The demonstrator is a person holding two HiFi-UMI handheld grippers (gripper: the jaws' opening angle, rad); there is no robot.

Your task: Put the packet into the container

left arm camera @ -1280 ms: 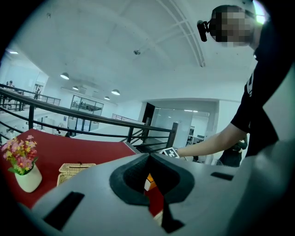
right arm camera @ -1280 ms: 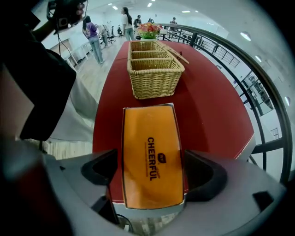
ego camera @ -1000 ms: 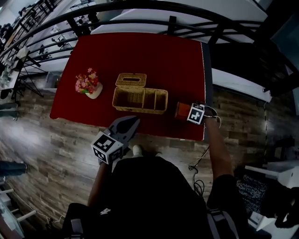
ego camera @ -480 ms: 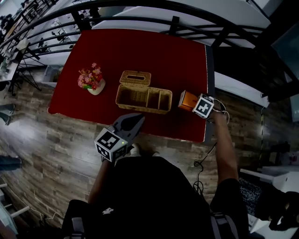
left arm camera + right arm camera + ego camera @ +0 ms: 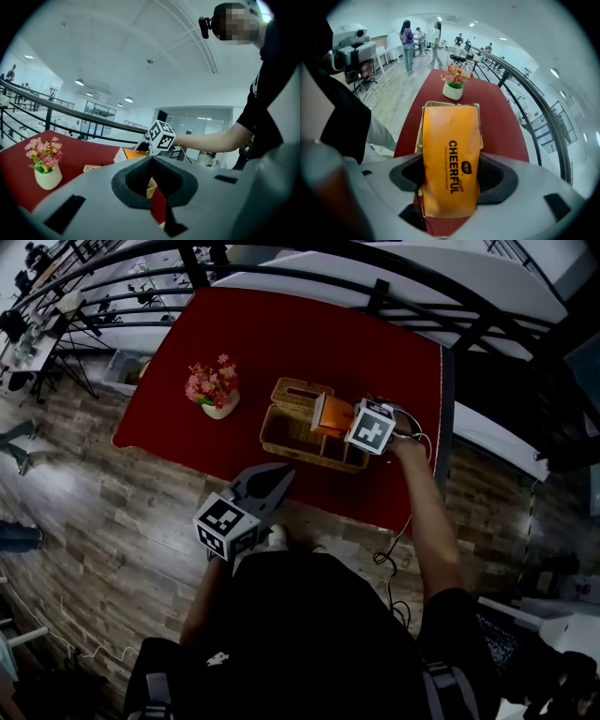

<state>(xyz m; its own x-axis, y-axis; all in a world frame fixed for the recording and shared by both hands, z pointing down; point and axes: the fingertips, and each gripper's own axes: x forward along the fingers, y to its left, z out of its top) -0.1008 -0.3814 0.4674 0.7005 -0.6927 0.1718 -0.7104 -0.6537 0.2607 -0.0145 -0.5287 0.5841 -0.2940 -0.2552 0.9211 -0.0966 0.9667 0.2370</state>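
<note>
**Head view, centre.** My right gripper clamps the orange packet. Its jaws have just been closing, with the packet between them and pressed on both sides. I see the packet poised over the right part of the wicker container, which sits on the red table.

**Lower centre-left.** My left gripper hovers at the table's near edge, jaws together and empty.

**Left of the container.** A flower vase stands apart from it.

A flower pot stands on the red table beside a black railing.
</note>
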